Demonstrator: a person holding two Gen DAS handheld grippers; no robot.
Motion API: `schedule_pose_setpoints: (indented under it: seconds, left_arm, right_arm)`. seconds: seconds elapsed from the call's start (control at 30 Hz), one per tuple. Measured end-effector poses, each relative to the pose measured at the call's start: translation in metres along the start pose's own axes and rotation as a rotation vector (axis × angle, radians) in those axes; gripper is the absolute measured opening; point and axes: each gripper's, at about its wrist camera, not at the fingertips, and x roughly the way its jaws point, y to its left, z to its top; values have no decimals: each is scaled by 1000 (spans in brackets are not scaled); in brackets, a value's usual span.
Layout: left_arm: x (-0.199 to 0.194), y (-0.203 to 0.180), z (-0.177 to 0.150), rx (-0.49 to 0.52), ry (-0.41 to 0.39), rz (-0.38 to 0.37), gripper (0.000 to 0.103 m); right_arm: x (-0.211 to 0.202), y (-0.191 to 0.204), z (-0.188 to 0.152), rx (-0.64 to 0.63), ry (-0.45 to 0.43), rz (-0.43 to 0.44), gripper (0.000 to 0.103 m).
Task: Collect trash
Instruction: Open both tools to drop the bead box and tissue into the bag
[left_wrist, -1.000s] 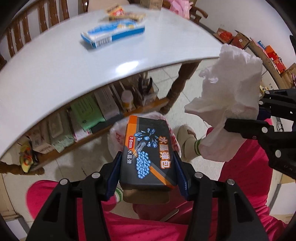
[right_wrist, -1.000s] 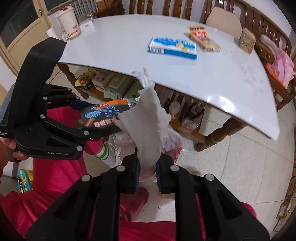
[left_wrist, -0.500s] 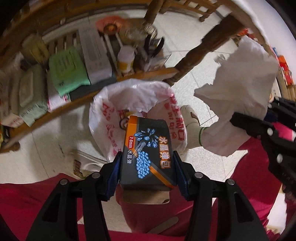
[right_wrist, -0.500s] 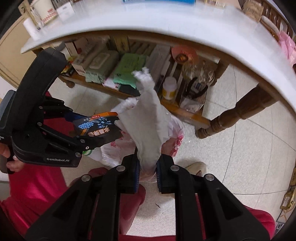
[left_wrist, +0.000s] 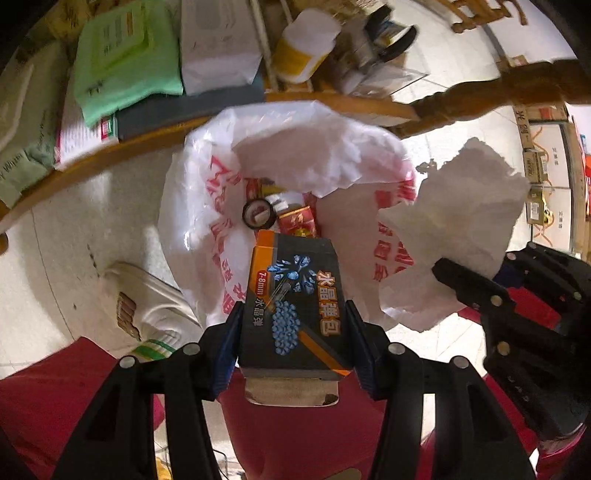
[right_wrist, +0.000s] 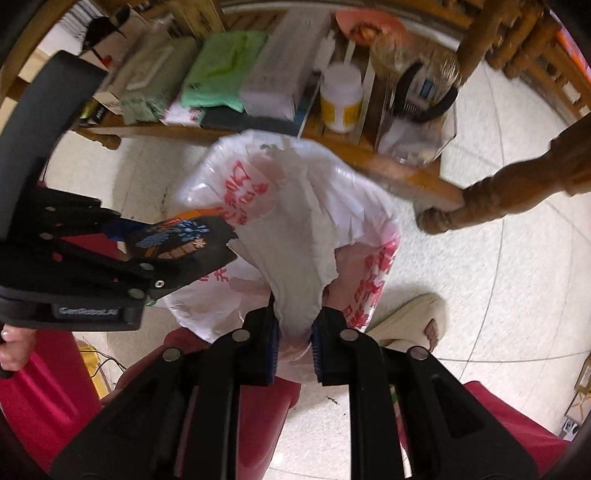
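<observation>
**Hovering over the open bag, both grippers loaded**

Holding a dark box (left_wrist: 295, 299) printed with blue crystals and an orange stripe, the left gripper (left_wrist: 293, 339) has its jaws pressed against the box's two long sides, the far end reaching over the near rim of the white plastic bag (left_wrist: 195, 206). The right gripper (right_wrist: 293, 339) pinches the lower end of a crumpled white tissue (right_wrist: 295, 258) — the sheet stands up in front of the bag's mouth, just beside the box.

The bag sits on pale floor tile, its mouth spread wide and facing up. Behind it runs a low wooden shelf (left_wrist: 332, 103) crowded with packets and a white bottle (right_wrist: 341, 98); a turned table leg (right_wrist: 498, 199) stands to the right. Near the bag's left side is a white shoe (left_wrist: 147, 299).

Inside the bag lie a dark tape roll (left_wrist: 258, 214), a red packet (left_wrist: 297, 223) and crumpled white paper (left_wrist: 303, 155).
</observation>
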Motion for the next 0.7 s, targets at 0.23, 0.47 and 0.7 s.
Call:
schedule_pose_setpoints:
  seconds: [0.23, 0.47, 0.7]
  left_arm:
    - [23, 6, 11, -20, 61, -7, 52]
    - [38, 13, 23, -68, 107, -24, 52]
    - [47, 16, 29, -94, 136, -18, 67]
  right_arm:
    - [31, -7, 6, 17, 71, 18, 15]
    - [47, -8, 9, 16, 104, 43, 16]
    - [50, -13, 10, 32, 109, 52, 31]
